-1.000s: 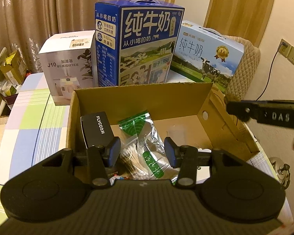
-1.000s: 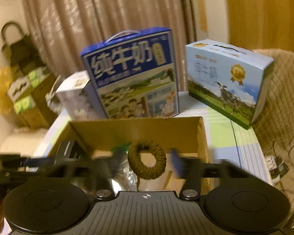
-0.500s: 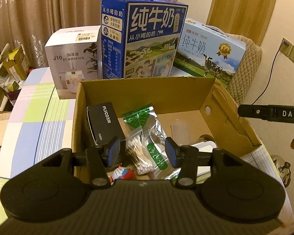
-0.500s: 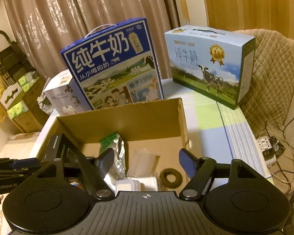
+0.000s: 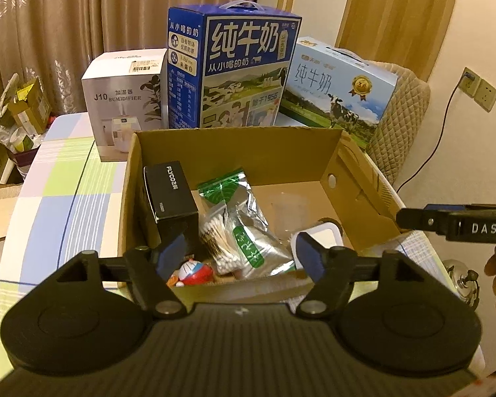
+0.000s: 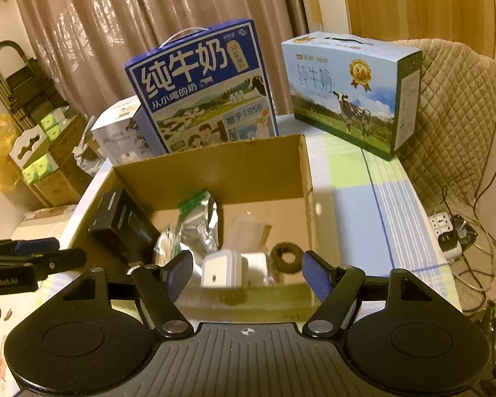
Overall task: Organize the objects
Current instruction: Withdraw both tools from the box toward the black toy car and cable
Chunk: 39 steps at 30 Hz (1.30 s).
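Observation:
An open cardboard box (image 5: 234, 152) (image 6: 215, 168) stands on the checked table. Inside lie a black FLYCO box (image 5: 172, 195) (image 6: 122, 225), a silver and green foil pouch (image 5: 248, 225) (image 6: 198, 218), a bag of cotton swabs (image 5: 216, 235), a small red and white toy (image 5: 195, 271), a white container (image 5: 317, 231) (image 6: 221, 269) and a dark braided ring (image 6: 286, 258). My left gripper (image 5: 239, 254) hovers over the box's near edge, its jaws opening, nothing between them. My right gripper (image 6: 246, 269) is open and empty above the near wall.
Behind the box stand a white humidifier carton (image 5: 129, 99), a tall blue milk carton (image 5: 234, 69) (image 6: 201, 92) and a light-blue milk carton (image 5: 340, 89) (image 6: 347, 92). A quilted chair back (image 6: 453, 115) and cables (image 6: 473, 241) are on the right. Stacked boxes (image 6: 43, 162) sit at the left.
The braided ring left my right gripper and now lies in the box. Both grippers drew back toward the near edge. The left jaws spread wider.

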Each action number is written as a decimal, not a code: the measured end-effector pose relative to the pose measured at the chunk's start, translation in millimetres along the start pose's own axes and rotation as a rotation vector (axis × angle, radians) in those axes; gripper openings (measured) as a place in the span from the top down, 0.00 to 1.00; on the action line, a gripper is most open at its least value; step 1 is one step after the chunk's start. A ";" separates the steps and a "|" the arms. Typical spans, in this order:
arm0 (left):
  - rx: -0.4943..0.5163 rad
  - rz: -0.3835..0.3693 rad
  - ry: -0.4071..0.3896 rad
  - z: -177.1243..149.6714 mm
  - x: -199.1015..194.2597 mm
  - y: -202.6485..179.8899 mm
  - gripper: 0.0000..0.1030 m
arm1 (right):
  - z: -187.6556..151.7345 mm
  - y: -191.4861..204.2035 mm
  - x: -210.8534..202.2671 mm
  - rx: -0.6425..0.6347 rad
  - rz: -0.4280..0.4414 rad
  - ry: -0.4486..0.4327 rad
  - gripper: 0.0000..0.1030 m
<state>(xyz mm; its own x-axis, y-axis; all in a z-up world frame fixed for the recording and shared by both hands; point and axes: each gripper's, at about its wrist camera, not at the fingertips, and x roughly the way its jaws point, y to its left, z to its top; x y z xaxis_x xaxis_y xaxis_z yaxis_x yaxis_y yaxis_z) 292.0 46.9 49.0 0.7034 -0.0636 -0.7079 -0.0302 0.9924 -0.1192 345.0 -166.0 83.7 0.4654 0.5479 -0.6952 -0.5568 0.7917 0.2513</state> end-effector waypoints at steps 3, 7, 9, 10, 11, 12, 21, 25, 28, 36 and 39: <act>0.002 -0.001 -0.005 -5.9 -10.7 -3.6 0.26 | -6.9 0.0 -11.3 -0.004 -0.001 -0.002 0.32; 0.004 -0.003 -0.010 -15.9 -25.7 -8.7 0.18 | -16.4 3.6 -26.6 -0.008 0.006 -0.008 0.32; 0.003 -0.002 -0.016 -21.8 -34.5 -10.8 0.16 | -21.4 5.3 -34.7 -0.011 0.008 -0.014 0.32; 0.000 -0.003 -0.019 -24.3 -38.0 -11.5 0.14 | -23.7 5.5 -38.6 -0.012 0.009 -0.018 0.32; -0.004 -0.003 -0.022 -27.7 -42.2 -12.2 0.12 | -26.5 5.5 -42.6 -0.013 0.010 -0.021 0.32; -0.005 -0.002 -0.025 -30.5 -45.7 -13.0 0.10 | -29.5 5.7 -46.6 -0.014 0.010 -0.021 0.32; -0.001 0.009 -0.032 -60.2 -73.9 -21.2 0.01 | -61.7 0.3 -76.0 -0.024 -0.002 -0.023 0.32; -0.005 0.016 -0.025 -74.5 -79.6 -24.4 0.01 | -78.6 -3.3 -81.8 -0.032 -0.011 -0.006 0.32; -0.004 0.019 -0.022 -83.5 -82.8 -27.0 0.01 | -91.7 -6.9 -86.2 -0.027 -0.012 0.008 0.32; 0.001 0.025 -0.011 -110.0 -83.2 -29.4 0.01 | -119.0 -13.4 -83.8 -0.077 -0.026 0.027 0.32; 0.004 0.025 0.007 -118.2 -75.9 -29.0 0.01 | -125.6 -14.4 -75.1 -0.118 -0.027 0.038 0.32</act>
<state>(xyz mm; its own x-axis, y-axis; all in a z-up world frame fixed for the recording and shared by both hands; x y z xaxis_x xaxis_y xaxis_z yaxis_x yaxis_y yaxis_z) 155.5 10.4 23.9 0.6974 -0.0391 -0.7156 -0.0451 0.9941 -0.0984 231.6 -252.5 47.8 0.4558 0.5144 -0.7264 -0.6227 0.7674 0.1527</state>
